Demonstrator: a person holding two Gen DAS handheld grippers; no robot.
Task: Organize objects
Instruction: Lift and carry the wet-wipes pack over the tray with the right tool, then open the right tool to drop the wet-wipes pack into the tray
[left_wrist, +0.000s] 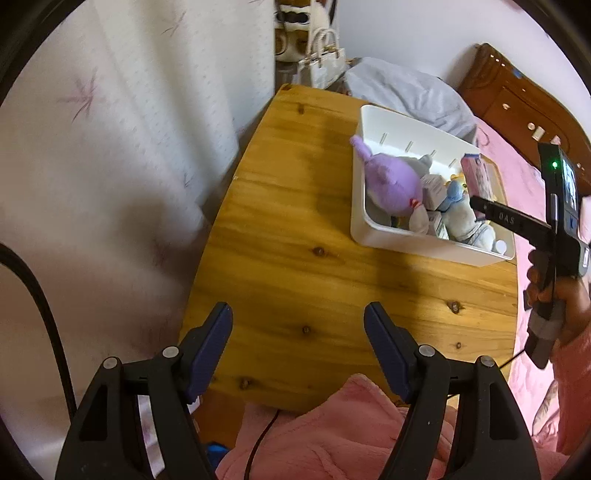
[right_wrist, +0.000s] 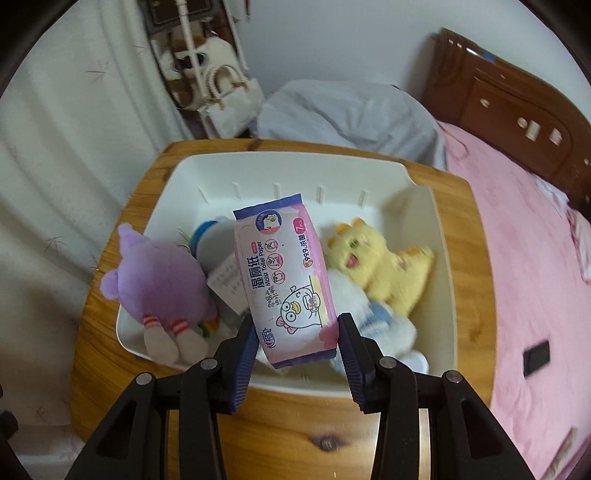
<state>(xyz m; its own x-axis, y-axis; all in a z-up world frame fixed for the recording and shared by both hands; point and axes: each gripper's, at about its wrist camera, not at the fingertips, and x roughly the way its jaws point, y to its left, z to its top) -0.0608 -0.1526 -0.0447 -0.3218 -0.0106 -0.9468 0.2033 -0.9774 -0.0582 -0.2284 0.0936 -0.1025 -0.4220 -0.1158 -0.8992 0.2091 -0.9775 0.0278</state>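
Note:
My right gripper (right_wrist: 297, 332) is shut on a pink pack of moist toilet paper (right_wrist: 284, 280), held above the white bin (right_wrist: 441, 266) on the wooden table (right_wrist: 280, 421). Inside the bin lie a purple plush (right_wrist: 162, 284), a yellow plush (right_wrist: 380, 266), a white and blue plush (right_wrist: 373, 317) and some small boxes. In the left wrist view my left gripper (left_wrist: 298, 317) hangs open over bare table (left_wrist: 288, 221), with nothing between its fingers. The same bin (left_wrist: 356, 206) sits at the table's far right there, with the right gripper (left_wrist: 480, 205) reaching over it and the pack (left_wrist: 476, 173).
A bed with a pink cover (right_wrist: 535, 277) and a brown headboard (right_wrist: 509, 107) lies right of the table. A white curtain (left_wrist: 122, 147) hangs on the left. A grey bundle (right_wrist: 347, 114) and handbags (right_wrist: 229, 96) sit behind the table. Pink fleece clothing (left_wrist: 332, 435) lies at the near edge.

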